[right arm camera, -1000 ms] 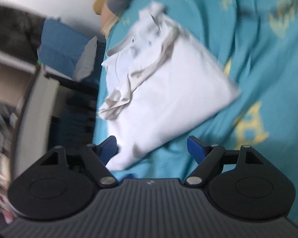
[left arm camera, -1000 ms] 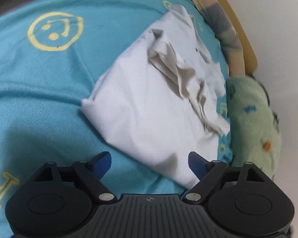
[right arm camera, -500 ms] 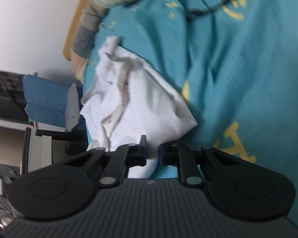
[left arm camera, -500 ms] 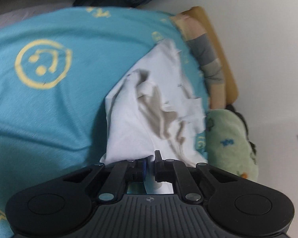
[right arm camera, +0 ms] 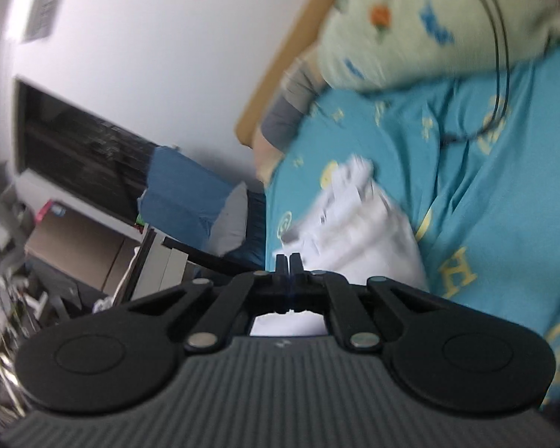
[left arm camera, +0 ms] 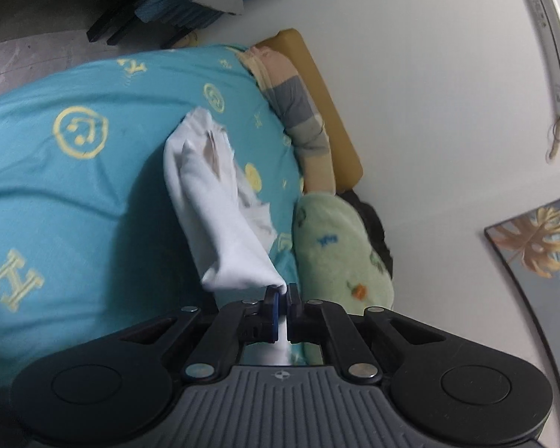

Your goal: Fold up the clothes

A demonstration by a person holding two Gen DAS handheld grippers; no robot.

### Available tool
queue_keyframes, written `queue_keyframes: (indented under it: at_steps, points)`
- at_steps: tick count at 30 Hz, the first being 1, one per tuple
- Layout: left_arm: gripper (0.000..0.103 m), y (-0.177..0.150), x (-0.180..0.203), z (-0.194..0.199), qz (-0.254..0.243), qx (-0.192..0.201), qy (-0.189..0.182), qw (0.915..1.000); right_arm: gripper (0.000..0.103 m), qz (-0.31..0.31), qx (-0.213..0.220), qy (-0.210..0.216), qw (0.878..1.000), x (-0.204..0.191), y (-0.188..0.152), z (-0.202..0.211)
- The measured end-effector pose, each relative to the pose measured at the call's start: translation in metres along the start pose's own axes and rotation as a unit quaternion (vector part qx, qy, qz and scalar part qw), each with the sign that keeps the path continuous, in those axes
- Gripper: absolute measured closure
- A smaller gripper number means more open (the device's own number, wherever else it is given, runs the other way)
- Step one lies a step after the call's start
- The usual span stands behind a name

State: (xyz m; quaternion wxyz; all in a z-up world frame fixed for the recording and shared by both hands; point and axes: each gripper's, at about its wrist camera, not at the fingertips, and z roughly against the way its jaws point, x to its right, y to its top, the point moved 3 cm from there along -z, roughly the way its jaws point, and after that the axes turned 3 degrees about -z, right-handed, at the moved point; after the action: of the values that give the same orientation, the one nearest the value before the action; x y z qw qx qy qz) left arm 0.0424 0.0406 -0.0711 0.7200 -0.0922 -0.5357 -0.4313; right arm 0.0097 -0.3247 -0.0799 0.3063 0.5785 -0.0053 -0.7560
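A white garment (left arm camera: 220, 209), partly folded with a beige inner part, hangs lifted above a turquoise bedsheet (left arm camera: 74, 194) with yellow prints. My left gripper (left arm camera: 283, 295) is shut on one near corner of the garment. My right gripper (right arm camera: 289, 261) is shut on another edge of the same white garment (right arm camera: 358, 231), which trails away from it over the bedsheet (right arm camera: 504, 194). The right wrist view is blurred by motion.
A green plush pillow (left arm camera: 336, 246) lies at the head of the bed by a striped pillow (left arm camera: 298, 112) and a wooden headboard (left arm camera: 328, 89). Beside the bed stand a blue chair (right arm camera: 190, 194), a monitor (right arm camera: 74, 156) and cluttered shelves. A black cable (right arm camera: 500, 37) crosses the green pillow (right arm camera: 422, 22).
Both grippers were open a second ago, then closed on the garment's near edge. Since then they have lifted it off the bed and the fabric hangs bunched and narrower.
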Motion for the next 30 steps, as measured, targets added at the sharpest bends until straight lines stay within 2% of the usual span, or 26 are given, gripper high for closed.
queue_keyframes:
  at_steps: [3,5,8,10,13,14,15,16,17,18,22,24,26,27,28,29,30]
  points:
    - [0.1,-0.021,-0.012,0.007,-0.002,-0.006,0.018,0.9998,0.1,0.022,-0.023,-0.014,0.999,0.002,-0.011,0.01]
    - [0.1,-0.02,-0.018,0.005,0.006,-0.002,0.021,0.9998,0.097,0.02,-0.071,-0.025,0.997,0.008,-0.023,-0.001]
    - [0.1,-0.015,-0.02,0.003,0.008,0.003,0.018,0.9998,0.095,-0.031,-0.149,-0.037,0.988,0.021,-0.047,-0.027]
    - [0.1,-0.014,-0.02,0.001,0.004,0.004,0.017,0.9998,0.095,-0.076,-0.198,-0.038,0.977,0.03,-0.064,-0.044]
    - [0.1,-0.011,-0.025,-0.001,0.007,0.002,0.013,0.9999,0.095,-0.139,-0.242,-0.036,0.96,0.039,-0.088,-0.064]
    - [0.1,-0.01,-0.026,-0.002,0.009,0.002,0.011,0.9999,0.088,-0.156,-0.251,-0.037,0.955,0.042,-0.095,-0.07]
    - [0.1,-0.009,-0.028,-0.002,0.012,0.002,0.008,0.9999,0.065,-0.171,-0.253,-0.039,0.952,0.043,-0.101,-0.074]
    - [0.1,-0.007,-0.029,-0.003,0.015,0.003,0.003,0.9999,0.049,-0.188,-0.252,-0.039,0.949,0.046,-0.106,-0.078]
    - [0.1,-0.006,-0.03,-0.003,0.019,0.003,-0.001,0.9998,0.018,-0.205,-0.244,-0.037,0.947,0.049,-0.109,-0.079]
    - [0.1,-0.005,-0.032,-0.004,0.024,0.003,-0.005,0.9997,0.013,-0.222,-0.23,-0.031,0.947,0.052,-0.11,-0.078]
    - [0.1,-0.004,-0.035,-0.005,0.026,0.004,-0.013,0.9996,0.014,-0.289,-0.17,-0.004,0.942,0.07,-0.108,-0.078]
    - [0.1,-0.002,-0.036,-0.006,0.03,0.007,-0.016,0.9994,0.013,-0.322,-0.12,-0.018,0.939,0.083,-0.1,-0.075]
    - [0.1,-0.001,-0.036,-0.006,0.03,0.012,-0.019,0.9993,0.016,-0.313,-0.079,-0.042,0.945,0.09,-0.09,-0.07]
    - [0.1,-0.001,-0.035,-0.007,0.029,0.013,-0.02,0.9993,0.029,-0.306,-0.061,-0.054,0.949,0.094,-0.085,-0.067]
    - [0.1,0.0,-0.035,-0.007,0.028,0.013,-0.02,0.9993,0.037,-0.299,-0.051,-0.07,0.95,0.097,-0.081,-0.065]
    - [0.1,0.0,-0.034,-0.008,0.027,0.013,-0.021,0.9993,0.053,-0.294,-0.048,-0.089,0.95,0.1,-0.077,-0.065]
    - [0.1,0.001,-0.033,-0.009,0.025,0.014,-0.021,0.9994,0.084,-0.285,-0.048,-0.104,0.952,0.1,-0.074,-0.065]
